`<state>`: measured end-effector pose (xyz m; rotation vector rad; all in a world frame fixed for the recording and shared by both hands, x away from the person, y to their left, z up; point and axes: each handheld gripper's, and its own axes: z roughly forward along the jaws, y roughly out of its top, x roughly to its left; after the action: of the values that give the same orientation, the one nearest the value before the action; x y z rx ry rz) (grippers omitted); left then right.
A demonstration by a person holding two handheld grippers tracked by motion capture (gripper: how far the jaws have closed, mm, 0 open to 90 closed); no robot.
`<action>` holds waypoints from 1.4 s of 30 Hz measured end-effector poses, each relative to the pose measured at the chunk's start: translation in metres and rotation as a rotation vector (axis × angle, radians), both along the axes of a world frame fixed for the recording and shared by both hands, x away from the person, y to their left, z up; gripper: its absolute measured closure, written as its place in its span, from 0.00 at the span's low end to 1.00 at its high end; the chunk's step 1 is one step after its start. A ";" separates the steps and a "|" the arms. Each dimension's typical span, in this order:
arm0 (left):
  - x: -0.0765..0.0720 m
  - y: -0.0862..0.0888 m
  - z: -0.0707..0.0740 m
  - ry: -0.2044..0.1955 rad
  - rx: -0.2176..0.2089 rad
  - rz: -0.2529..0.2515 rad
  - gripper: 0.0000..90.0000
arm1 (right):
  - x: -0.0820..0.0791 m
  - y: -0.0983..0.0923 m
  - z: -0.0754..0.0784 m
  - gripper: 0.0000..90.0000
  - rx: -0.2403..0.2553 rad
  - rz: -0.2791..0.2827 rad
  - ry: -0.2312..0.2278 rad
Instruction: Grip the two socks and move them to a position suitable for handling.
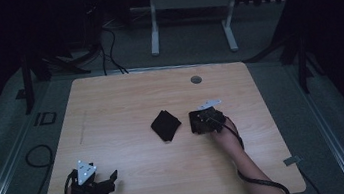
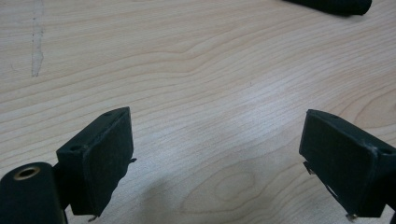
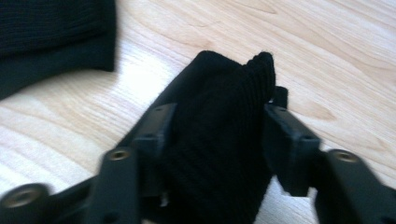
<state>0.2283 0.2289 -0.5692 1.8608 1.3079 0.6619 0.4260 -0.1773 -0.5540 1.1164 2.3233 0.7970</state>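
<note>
A folded black knit cloth (image 1: pixel 165 125) lies flat near the middle of the wooden table (image 1: pixel 125 98); its ribbed edge fills the top left corner of the right gripper view (image 3: pixel 51 37). Just right of it, my right gripper (image 1: pixel 198 122) is shut on a second black knit piece (image 3: pixel 219 93), which bulges up between the jaws. My left gripper (image 1: pixel 114 179) rests at the table's front left, far from both pieces. Its jaws stand wide open over bare wood (image 2: pixel 215 140). A dark edge of the cloth (image 2: pixel 331 5) shows at the top right of the left gripper view.
A round grey cable hole (image 1: pixel 196 79) sits in the table's far side. Beyond the table stand the white legs of another desk (image 1: pixel 154 34), and black cables (image 1: pixel 111 49) run over the grey floor. A cable (image 1: pixel 264 183) trails from my right forearm.
</note>
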 end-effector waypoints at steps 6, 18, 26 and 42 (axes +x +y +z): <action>0.000 0.001 0.000 0.004 -0.010 0.003 0.11 | -0.002 0.001 0.000 0.81 -0.037 -0.030 -0.038; 0.001 -0.001 0.000 0.007 -0.013 0.000 0.11 | -0.035 -0.011 0.040 0.85 0.094 0.028 -0.089; 0.003 -0.004 0.000 0.007 -0.035 -0.005 0.11 | -0.107 -0.012 0.075 0.85 0.152 0.150 -0.149; -0.001 -0.056 0.000 0.023 -0.127 -0.139 0.11 | -0.155 -0.005 0.011 0.81 0.113 0.137 -0.068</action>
<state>0.2277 0.1732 -0.5688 1.8410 1.1939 0.4750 0.2713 -0.1822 -0.5427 0.9676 2.3414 1.0122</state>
